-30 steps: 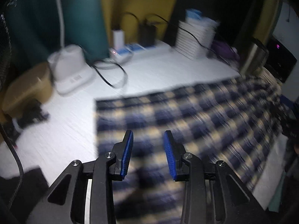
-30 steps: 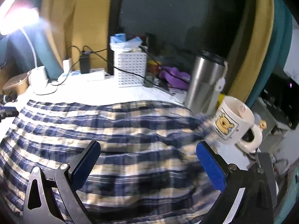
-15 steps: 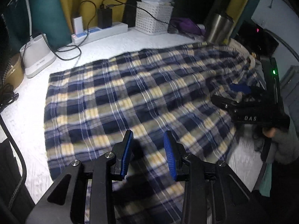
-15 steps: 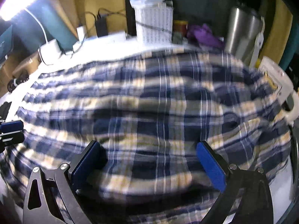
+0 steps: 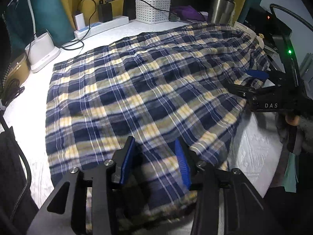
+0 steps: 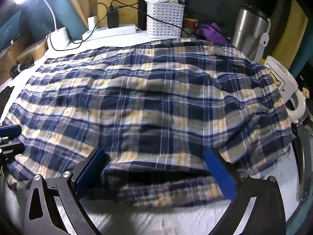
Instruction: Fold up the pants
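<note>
1. The plaid pants (image 5: 140,90) are spread flat over the white surface (image 5: 29,121), covering most of it; in the right wrist view the pants (image 6: 156,101) are seen reaching from the left edge across to the mug.
2. The near hem of the pants is seen between the blue pads of the left gripper (image 5: 155,160). The pads are held a moderate way apart with the cloth lying loose between them, not pinched.
3. The right gripper (image 6: 156,170) is spread wide, its two blue pads set at either side of a raised fold at the near edge of the pants; the cloth is not clamped.
4. In the left wrist view, the right gripper (image 5: 256,76) is seen at the right-hand side of the pants, low over the fabric, with one blue pad visible.
5. A white mug (image 6: 283,84) with a bear picture is partly overlapped by the right edge of the pants.
6. A steel tumbler (image 6: 250,31) is stood behind the mug, beside a purple cloth (image 6: 209,31).
7. A white slotted basket (image 6: 164,21) is placed along the back, next to a power strip (image 5: 101,26) with chargers plugged in.
8. A white lamp base (image 5: 42,51) is set at the back left, just beside the far left corner of the pants.
</note>
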`<state>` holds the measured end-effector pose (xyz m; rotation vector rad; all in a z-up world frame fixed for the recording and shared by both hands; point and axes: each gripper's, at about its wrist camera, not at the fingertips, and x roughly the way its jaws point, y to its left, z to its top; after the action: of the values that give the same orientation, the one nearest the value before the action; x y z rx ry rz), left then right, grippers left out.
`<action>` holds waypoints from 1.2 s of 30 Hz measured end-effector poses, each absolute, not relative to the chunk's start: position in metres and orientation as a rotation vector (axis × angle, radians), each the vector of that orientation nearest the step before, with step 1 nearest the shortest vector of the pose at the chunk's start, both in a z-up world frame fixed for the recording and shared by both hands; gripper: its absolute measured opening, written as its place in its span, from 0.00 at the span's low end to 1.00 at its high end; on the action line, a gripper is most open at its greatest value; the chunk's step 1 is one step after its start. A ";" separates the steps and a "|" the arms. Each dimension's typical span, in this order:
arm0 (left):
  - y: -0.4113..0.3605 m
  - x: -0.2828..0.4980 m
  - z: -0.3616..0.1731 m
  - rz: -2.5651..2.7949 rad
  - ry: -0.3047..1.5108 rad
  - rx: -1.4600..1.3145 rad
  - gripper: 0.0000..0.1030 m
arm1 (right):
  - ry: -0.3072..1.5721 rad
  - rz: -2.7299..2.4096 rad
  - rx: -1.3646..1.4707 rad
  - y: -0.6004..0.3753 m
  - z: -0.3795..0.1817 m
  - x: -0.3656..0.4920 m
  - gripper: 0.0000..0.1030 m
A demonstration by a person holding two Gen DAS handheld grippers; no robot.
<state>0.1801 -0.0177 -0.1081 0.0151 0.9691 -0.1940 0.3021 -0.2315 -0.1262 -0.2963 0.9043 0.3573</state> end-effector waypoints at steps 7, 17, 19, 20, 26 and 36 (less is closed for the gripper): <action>-0.023 0.159 -0.111 -0.187 0.922 0.042 0.50 | 0.907 0.346 -0.283 -0.239 -0.126 0.288 0.99; -0.018 0.153 -0.095 -0.244 0.913 -0.017 0.50 | 0.897 0.327 -0.270 -0.247 -0.119 0.268 1.00; -0.018 0.159 -0.090 -0.239 0.896 -0.028 0.50 | 0.879 0.324 -0.264 -0.248 -0.114 0.264 1.00; -0.020 0.162 -0.089 -0.240 0.892 -0.030 0.50 | 0.871 0.325 -0.261 -0.248 -0.111 0.263 1.00; -0.036 0.174 -0.107 -0.244 0.953 -0.003 0.50 | 0.836 0.389 -0.267 -0.223 -0.103 0.263 1.00; -0.040 0.160 -0.109 -0.206 0.937 0.029 0.50 | 0.882 0.418 -0.313 -0.205 -0.127 0.264 1.00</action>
<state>0.1603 -0.0396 -0.1095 0.0291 0.9369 -0.2062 0.2643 -0.2046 -0.1271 -0.3131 0.8825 0.4182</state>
